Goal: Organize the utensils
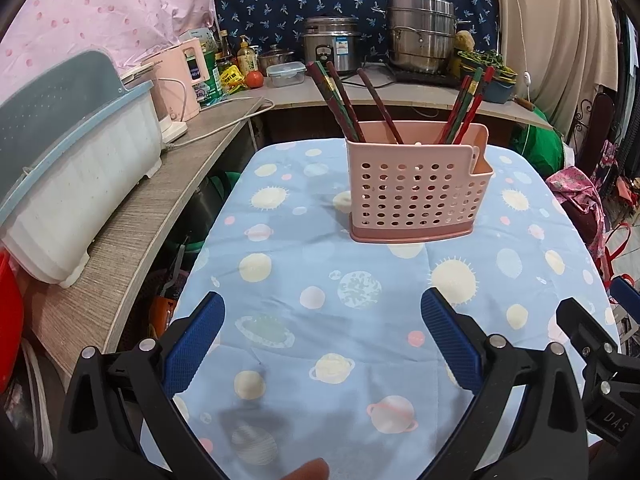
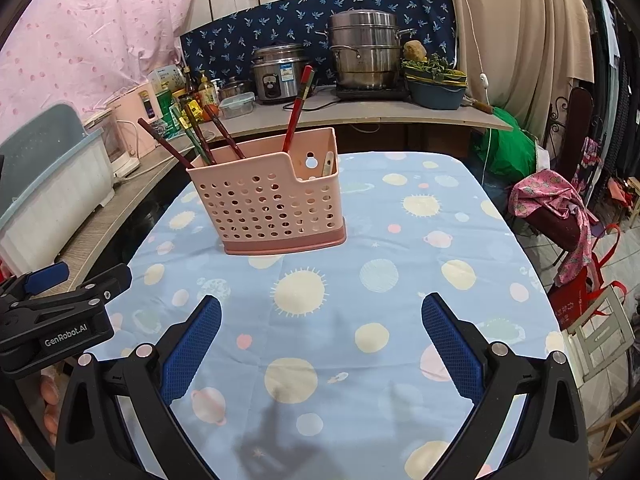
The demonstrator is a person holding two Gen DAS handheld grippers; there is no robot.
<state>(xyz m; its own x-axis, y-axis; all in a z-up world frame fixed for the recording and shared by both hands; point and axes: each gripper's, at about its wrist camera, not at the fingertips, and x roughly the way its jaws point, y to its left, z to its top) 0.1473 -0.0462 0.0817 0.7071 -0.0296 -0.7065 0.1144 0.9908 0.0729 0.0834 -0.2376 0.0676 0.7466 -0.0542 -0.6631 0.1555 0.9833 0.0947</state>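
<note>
Standing wide open and empty, both the left tool (image 1: 322, 344) and right tool (image 2: 320, 346) hover low in frame – chopsticks (image 1: 344, 100) already upright in the pink holder (image 1: 412, 184), centre table (image 1: 320, 320). Sorting looks finished; next comes withdrawal, I'd guess.

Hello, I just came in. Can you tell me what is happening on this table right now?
A person holds a claw in each hand above a table with a blue planet-print cloth. The left claw and right claw are both open and empty. In front of them stands a pink perforated utensil holder with red and green chopsticks already leaning inside. No loose utensils show on the cloth, so the sorting looks finished or nearly so.
</note>
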